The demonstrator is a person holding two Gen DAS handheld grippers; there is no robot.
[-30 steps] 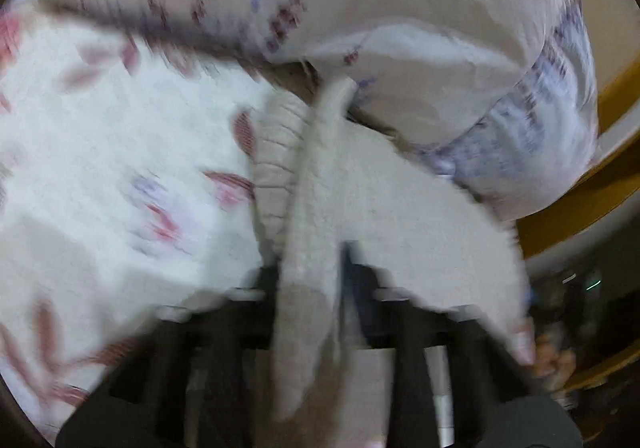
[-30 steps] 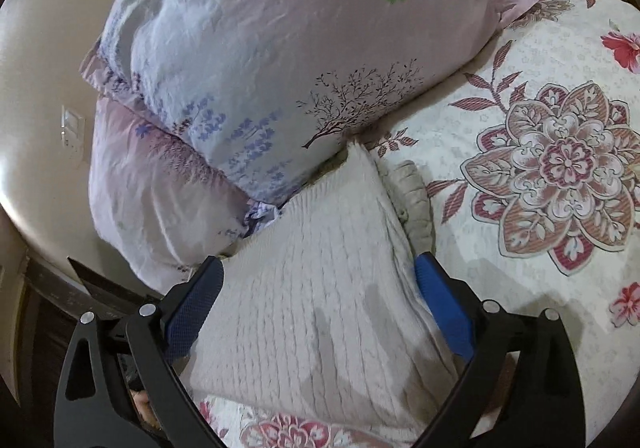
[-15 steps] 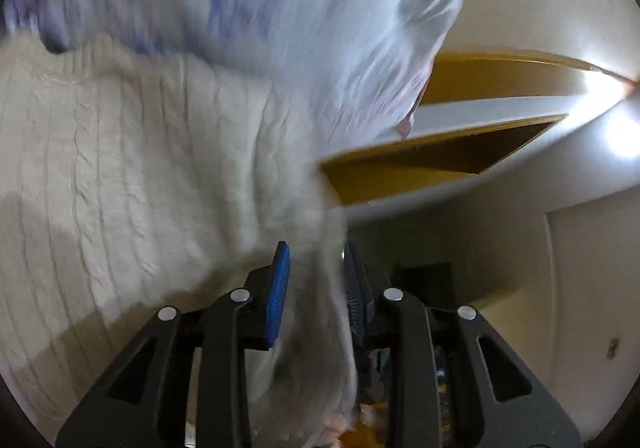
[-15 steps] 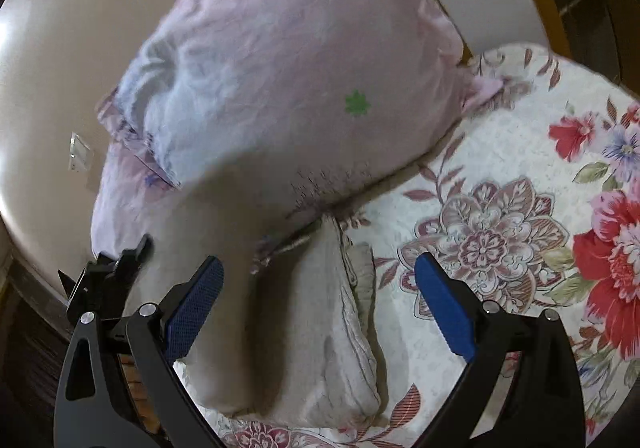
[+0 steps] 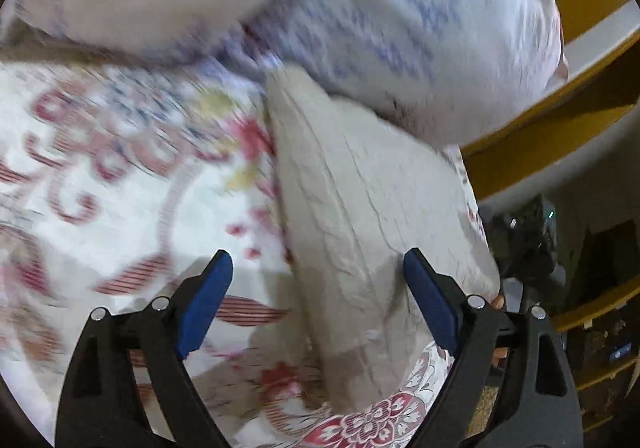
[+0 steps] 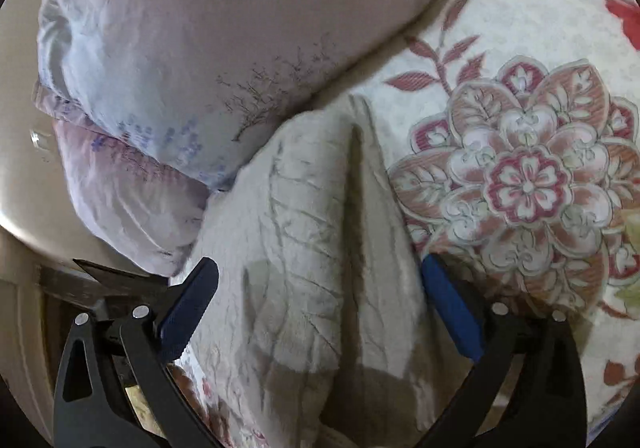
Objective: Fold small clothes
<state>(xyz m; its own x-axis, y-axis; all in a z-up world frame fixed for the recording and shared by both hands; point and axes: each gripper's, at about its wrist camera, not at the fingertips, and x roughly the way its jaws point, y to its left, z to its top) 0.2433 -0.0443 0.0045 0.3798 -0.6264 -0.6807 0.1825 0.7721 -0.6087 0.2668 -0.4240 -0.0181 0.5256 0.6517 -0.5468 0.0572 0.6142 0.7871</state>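
Floral bedspread (image 6: 520, 151) bears cream knit sweater (image 6: 320, 248) beside pillows (image 6: 200, 47).

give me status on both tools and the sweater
Left tool open, empty. Right tool open, empty. Sweater lying folded on bedspread, far end against pillows. Nothing in the way.

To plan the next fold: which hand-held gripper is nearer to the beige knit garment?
Cannot tell. Both are open right over the beige knit garment: the right hand-held gripper straddles it, the left hand-held gripper straddles its edge.
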